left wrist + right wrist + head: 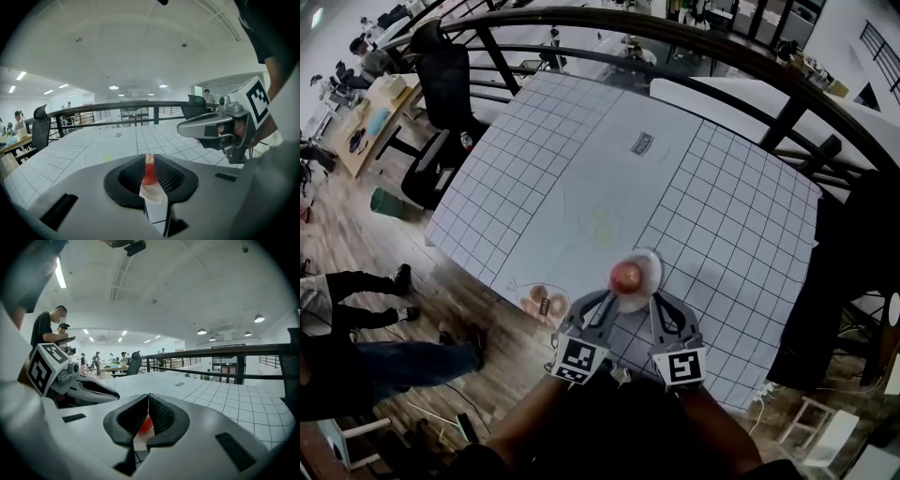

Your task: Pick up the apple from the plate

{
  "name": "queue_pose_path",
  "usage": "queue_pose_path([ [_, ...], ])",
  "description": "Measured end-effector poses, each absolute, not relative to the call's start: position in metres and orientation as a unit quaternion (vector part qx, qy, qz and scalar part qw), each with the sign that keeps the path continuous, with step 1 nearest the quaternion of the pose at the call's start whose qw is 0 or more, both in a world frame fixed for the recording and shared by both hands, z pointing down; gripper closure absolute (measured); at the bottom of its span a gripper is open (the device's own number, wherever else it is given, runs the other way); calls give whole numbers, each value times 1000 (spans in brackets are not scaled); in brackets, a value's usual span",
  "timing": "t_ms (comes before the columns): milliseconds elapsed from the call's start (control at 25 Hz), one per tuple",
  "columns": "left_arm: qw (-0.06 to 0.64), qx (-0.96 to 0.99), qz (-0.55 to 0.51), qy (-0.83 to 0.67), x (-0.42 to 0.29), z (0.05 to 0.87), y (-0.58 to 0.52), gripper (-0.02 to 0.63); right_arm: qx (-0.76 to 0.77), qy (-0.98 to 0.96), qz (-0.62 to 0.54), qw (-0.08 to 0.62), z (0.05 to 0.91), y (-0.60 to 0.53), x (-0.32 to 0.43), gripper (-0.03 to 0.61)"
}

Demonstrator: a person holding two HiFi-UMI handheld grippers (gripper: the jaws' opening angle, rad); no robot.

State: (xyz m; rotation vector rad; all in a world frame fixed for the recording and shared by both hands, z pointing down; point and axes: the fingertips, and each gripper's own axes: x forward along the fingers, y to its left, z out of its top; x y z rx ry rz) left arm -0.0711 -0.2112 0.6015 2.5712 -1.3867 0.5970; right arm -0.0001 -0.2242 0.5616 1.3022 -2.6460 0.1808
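Two closed, empty grippers — left gripper (149,158), right gripper (148,397) — are held beside a round white plate (652,266) bearing a red apple (627,276), by the gridded table (722,234) edge.

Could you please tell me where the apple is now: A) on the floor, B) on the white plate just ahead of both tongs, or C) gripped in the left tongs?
B: the head view shows the apple sitting on the white plate, just beyond the left tongs and right tongs, which are both shut and empty.
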Motion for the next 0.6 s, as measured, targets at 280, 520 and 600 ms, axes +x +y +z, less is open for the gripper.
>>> queue_pose_path([
  [280,91,863,217,-447,-67,622,-217,398,448,-886,66,102,571,-223,2,554],
  [520,103,871,252,-410,-59,663,-225,252,456,-881,67,106,576,-225,5,554],
  [600,109,872,262,-398,-56,672,-230,214,459,-879,67,107,577,-227,6,554],
])
